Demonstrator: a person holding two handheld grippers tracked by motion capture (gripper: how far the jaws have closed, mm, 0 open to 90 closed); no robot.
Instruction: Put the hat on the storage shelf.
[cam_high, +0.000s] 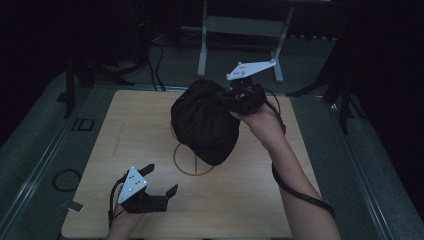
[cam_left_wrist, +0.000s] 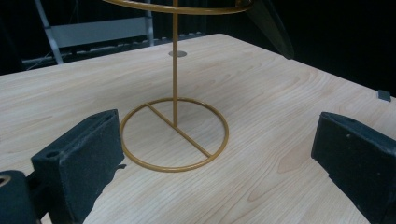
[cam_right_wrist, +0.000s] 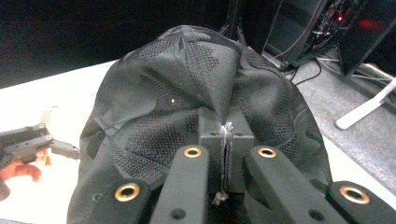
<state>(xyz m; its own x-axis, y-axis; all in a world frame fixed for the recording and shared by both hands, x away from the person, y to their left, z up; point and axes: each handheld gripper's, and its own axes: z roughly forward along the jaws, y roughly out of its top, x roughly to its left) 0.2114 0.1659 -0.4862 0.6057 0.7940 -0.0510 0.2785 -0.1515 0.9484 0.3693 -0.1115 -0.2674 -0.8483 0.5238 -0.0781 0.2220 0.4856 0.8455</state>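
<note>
Dim room, pale wood worktop (cam_high: 250, 210). High view: right gripper (cam_high: 239, 97) holds a black cap (cam_high: 205, 122) over the gold wire stand (cam_high: 192, 162); left gripper (cam_high: 160, 182) rests near, fingers spread, empty. Left gripper view: stand base bare. Right gripper view: fingers (cam_right_wrist: 275, 163) pinched on cap fabric. Judgement: cap looks draped on the stand; release remains.

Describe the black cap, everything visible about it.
The black cap looks like soft fabric with perforated mesh panels. It sits over the top of the gold wire stand, brim toward the person. The right gripper is shut on a pinched fold at its back, bunching the cloth.
</note>
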